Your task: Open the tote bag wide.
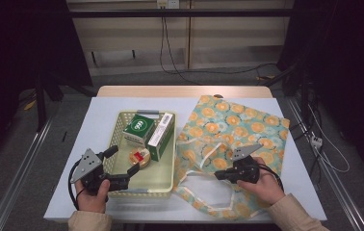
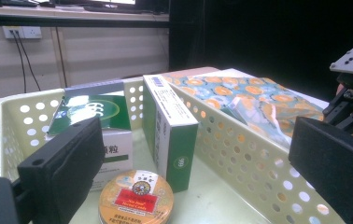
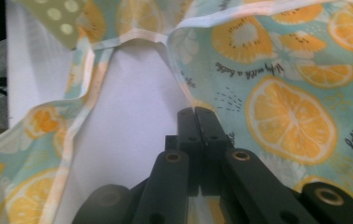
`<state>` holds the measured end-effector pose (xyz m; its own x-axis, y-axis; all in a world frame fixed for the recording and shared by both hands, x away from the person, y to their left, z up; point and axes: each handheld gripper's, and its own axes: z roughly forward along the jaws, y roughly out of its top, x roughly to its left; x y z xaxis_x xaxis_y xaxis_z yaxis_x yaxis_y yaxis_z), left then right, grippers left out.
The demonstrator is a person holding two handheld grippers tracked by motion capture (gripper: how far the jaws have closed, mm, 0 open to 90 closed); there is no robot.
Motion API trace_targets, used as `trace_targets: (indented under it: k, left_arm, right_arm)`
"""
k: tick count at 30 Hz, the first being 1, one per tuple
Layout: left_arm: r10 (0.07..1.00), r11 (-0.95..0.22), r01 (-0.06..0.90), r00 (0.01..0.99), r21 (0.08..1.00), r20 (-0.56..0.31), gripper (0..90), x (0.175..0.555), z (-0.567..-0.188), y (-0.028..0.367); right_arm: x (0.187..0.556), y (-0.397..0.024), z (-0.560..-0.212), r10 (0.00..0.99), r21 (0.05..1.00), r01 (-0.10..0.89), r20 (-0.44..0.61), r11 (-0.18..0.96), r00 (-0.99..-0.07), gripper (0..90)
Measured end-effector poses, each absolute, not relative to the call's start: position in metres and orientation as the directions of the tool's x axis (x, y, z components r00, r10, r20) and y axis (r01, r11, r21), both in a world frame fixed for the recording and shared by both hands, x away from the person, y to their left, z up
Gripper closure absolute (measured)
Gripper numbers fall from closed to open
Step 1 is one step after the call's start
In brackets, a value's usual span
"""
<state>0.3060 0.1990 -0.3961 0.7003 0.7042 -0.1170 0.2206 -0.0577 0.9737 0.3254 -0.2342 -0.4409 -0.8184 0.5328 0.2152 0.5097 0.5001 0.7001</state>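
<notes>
A fabric bag (image 1: 238,125) printed with orange slices lies flat on the right of the white table (image 1: 74,192). My right gripper (image 1: 217,176) is at its near left edge, by the handles. In the right gripper view the right gripper (image 3: 195,112) has its jaws pressed together on the hem of the bag (image 3: 286,107). My left gripper (image 1: 124,160) is open over the near left part of a pale yellow basket (image 1: 141,192). Between its wide-apart jaws, the left gripper (image 2: 198,158) frames a round orange tin (image 2: 136,196) and a tall green and white box (image 2: 170,126).
The basket also holds a green box (image 1: 139,127) at the back, beside the tall box (image 1: 161,134), with the tin (image 1: 140,157) in front. The bag's pale handles (image 1: 204,192) loop over the table near the front edge. Bare white table (image 3: 132,121) shows between them.
</notes>
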Motion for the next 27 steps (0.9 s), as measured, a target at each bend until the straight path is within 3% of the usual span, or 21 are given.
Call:
trace_targets:
  k: [5, 10, 17, 24, 27]
  left_arm:
    - [0.706, -0.058, 0.219, 0.699, 0.974, -0.115, 3.4, 0.305, -0.395, 0.199]
    - [0.706, -0.06, 0.219, 0.699, 0.974, -0.114, 3.4, 0.306, -0.395, 0.199]
    - [0.705, -0.059, 0.22, 0.699, 0.974, -0.115, 3.4, 0.306, -0.396, 0.199]
    - [0.706, -0.059, 0.221, 0.698, 0.974, -0.116, 3.4, 0.306, -0.396, 0.199]
    - [0.706, -0.054, 0.222, 0.698, 0.974, -0.12, 3.4, 0.306, -0.396, 0.199]
  right_arm:
    - [0.327, -0.237, -0.433, 0.504, 0.727, 0.522, 0.278, 0.445, -0.818, 90.0]
    - [0.334, -0.246, -0.433, 0.553, 0.734, 0.546, 0.279, 0.404, -0.785, 88.7]
    - [0.337, -0.243, -0.437, 0.573, 0.72, 0.529, 0.223, 0.449, -0.789, 90.0]
    - [0.353, -0.256, -0.43, 0.612, 0.743, 0.553, 0.248, 0.377, -0.751, 90.0]
    - [0.36, -0.26, -0.426, 0.656, 0.739, 0.534, 0.168, 0.41, -0.736, 90.0]
